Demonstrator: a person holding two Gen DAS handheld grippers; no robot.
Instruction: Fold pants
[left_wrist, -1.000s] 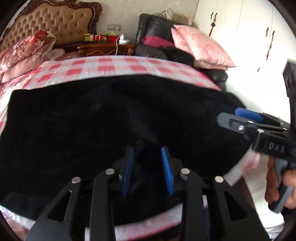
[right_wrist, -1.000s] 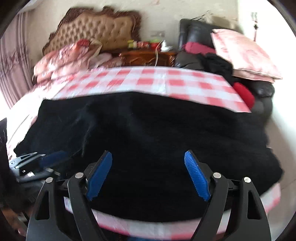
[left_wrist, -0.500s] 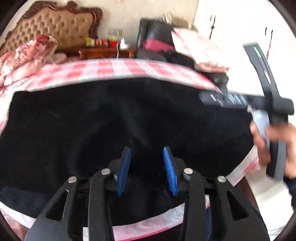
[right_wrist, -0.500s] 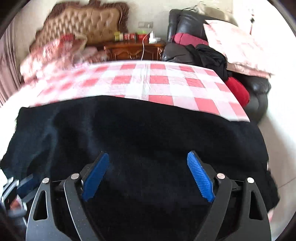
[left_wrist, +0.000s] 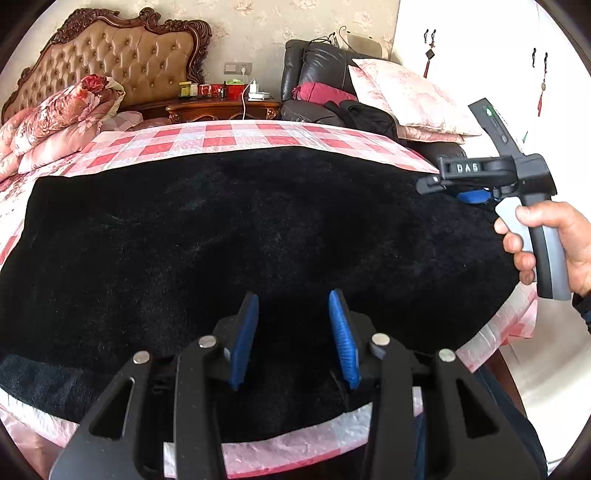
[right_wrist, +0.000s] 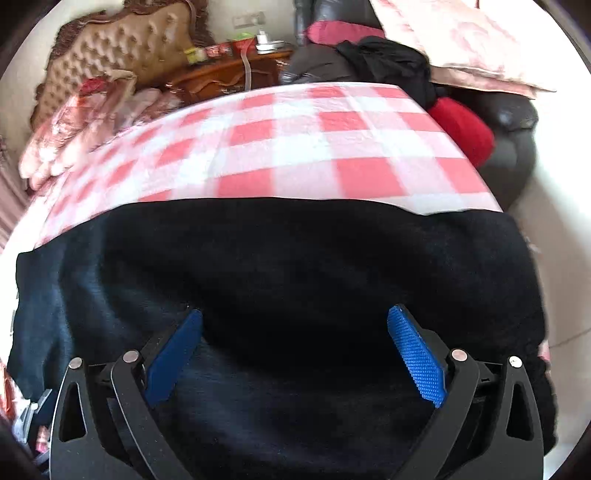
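Both claws empty: my left claw (left_wrist: 291, 336) narrow, right claw (right_wrist: 295, 356) wide over the pants (left_wrist: 240, 236). I should pinch the hem at the desk's (left_wrist: 236, 134) right edge squarely.

A table (left_wrist: 509, 325) carries everything, covered by a pink-and-white checked cloth (left_wrist: 236, 134). Black pants (left_wrist: 240, 229) lie spread flat on the cloth, filling the near half from the left edge to the right edge. A narrow strip of cloth shows along the near edge; the far half of the cloth shows bare checks.
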